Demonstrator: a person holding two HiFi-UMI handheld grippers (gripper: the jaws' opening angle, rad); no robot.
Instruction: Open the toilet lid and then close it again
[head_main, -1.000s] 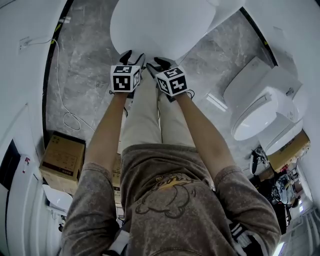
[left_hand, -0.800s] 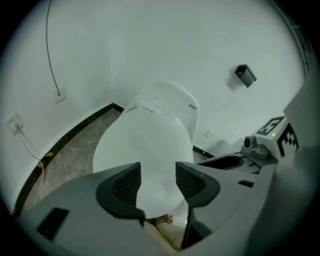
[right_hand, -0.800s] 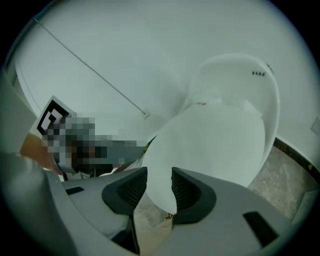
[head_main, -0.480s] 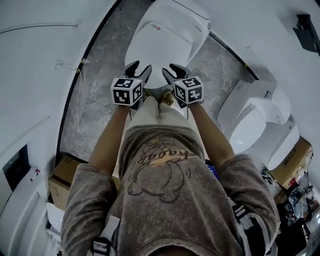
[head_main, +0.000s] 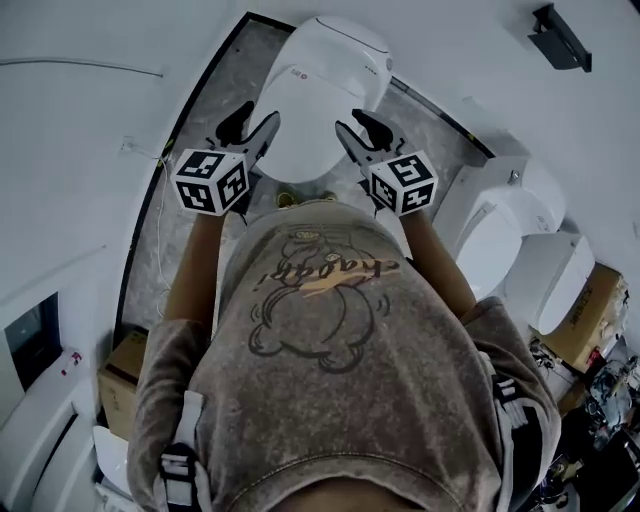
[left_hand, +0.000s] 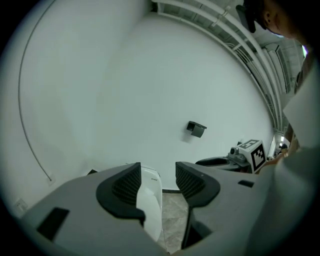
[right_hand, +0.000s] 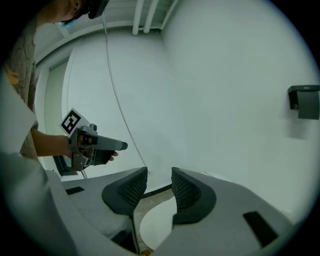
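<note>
The white toilet (head_main: 318, 95) stands against the wall ahead of me, and its lid (head_main: 305, 120) lies flat and closed. My left gripper (head_main: 255, 115) hangs in the air over the lid's left edge, jaws open and empty. My right gripper (head_main: 352, 122) floats over the right edge, also open with nothing in it. In the left gripper view the left gripper (left_hand: 157, 180) frames part of the toilet (left_hand: 150, 205) far below, and the right gripper (left_hand: 240, 159) shows at the right. In the right gripper view the right gripper (right_hand: 159, 186) points at the wall above the lid (right_hand: 155, 225).
More white toilets (head_main: 500, 235) stand at the right, with a cardboard box (head_main: 592, 318) behind them. Another box (head_main: 118, 385) sits at lower left. A cable (head_main: 160, 225) trails over the grey marble floor. A black holder (head_main: 560, 36) hangs on the wall.
Both grippers have risen well above the lid and spread apart. The person has straightened up, so the whole closed toilet now shows farther below.
</note>
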